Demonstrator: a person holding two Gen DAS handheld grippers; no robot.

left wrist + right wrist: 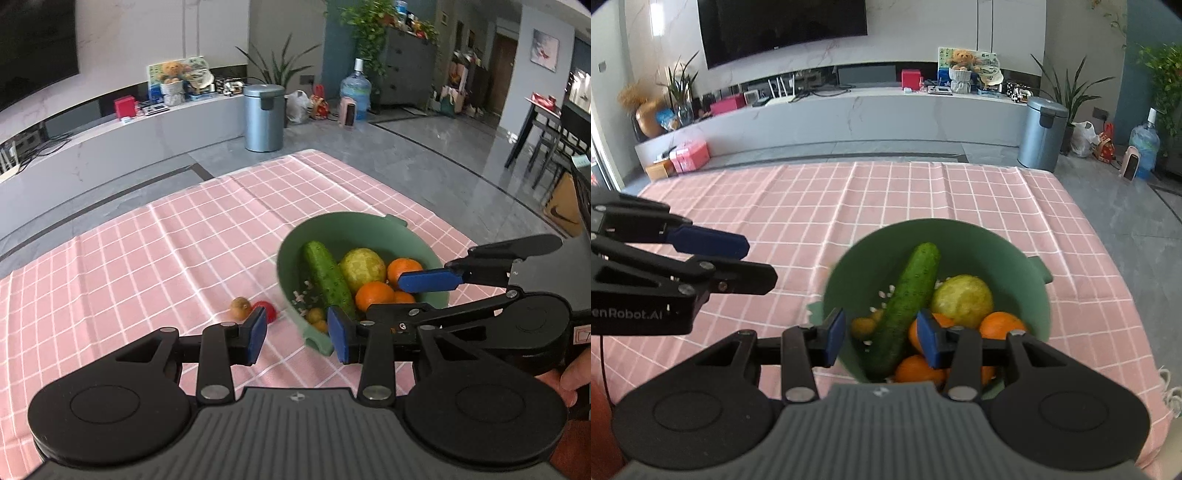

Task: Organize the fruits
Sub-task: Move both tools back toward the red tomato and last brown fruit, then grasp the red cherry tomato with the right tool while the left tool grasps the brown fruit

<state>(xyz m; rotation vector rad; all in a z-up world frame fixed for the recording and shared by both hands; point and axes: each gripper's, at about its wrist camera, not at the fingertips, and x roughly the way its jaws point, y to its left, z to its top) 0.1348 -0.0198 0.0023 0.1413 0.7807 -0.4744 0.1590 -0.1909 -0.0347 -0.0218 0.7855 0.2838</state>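
A green bowl sits on the pink checked tablecloth. It holds a cucumber, a yellow-green round fruit, several oranges and small yellow fruits. A small brown fruit and a red one lie on the cloth left of the bowl. My left gripper is open and empty, above the bowl's near-left rim. My right gripper is open and empty, just over the cucumber; it also shows in the left wrist view.
The tablecloth covers the table, with floor beyond its far and right edges. A grey bin, a long white TV bench, plants and a water jug stand beyond. My left gripper shows at the left in the right wrist view.
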